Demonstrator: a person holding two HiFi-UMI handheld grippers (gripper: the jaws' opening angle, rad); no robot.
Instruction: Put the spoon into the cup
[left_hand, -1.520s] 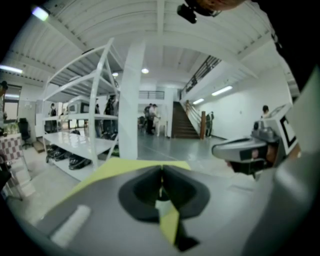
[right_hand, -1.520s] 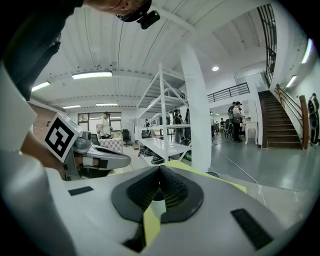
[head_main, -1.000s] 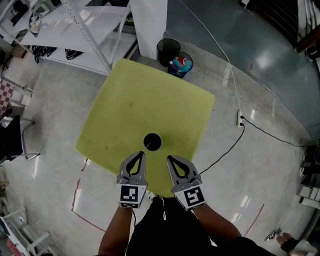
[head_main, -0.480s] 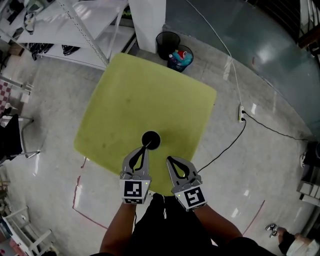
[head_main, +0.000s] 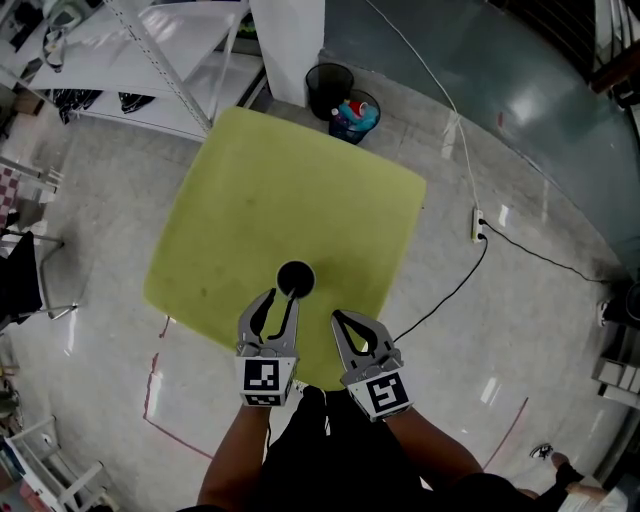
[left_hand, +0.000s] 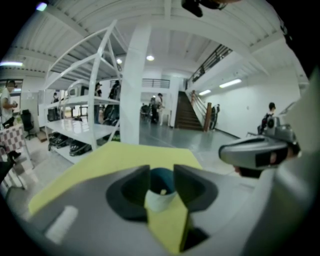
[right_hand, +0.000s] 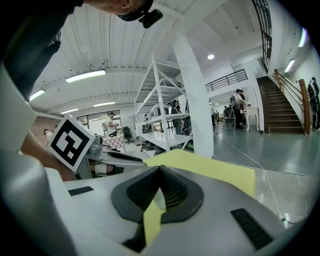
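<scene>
Left gripper view shows the left gripper (left_hand: 161, 172) with its fingers (left_hand: 127, 192) standing wide apart, having just been opening, and nothing is pressed between them. Through the gap the cup (left_hand: 159, 200) stands upright on the yellow-green surface (left_hand: 100, 165), and a small pale tip of the spoon (left_hand: 163, 191) shows inside it. In the head view the cup sits just ahead of the left fingertips, near the surface's near edge. The right gripper (right_hand: 159, 172), beside the left, has its fingers closed together and empty.

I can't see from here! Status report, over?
Left gripper just opened, gripping nothing. Right gripper shut, empty. Pale tip, likely the spoon, inside cup. Nothing in the way.
</scene>
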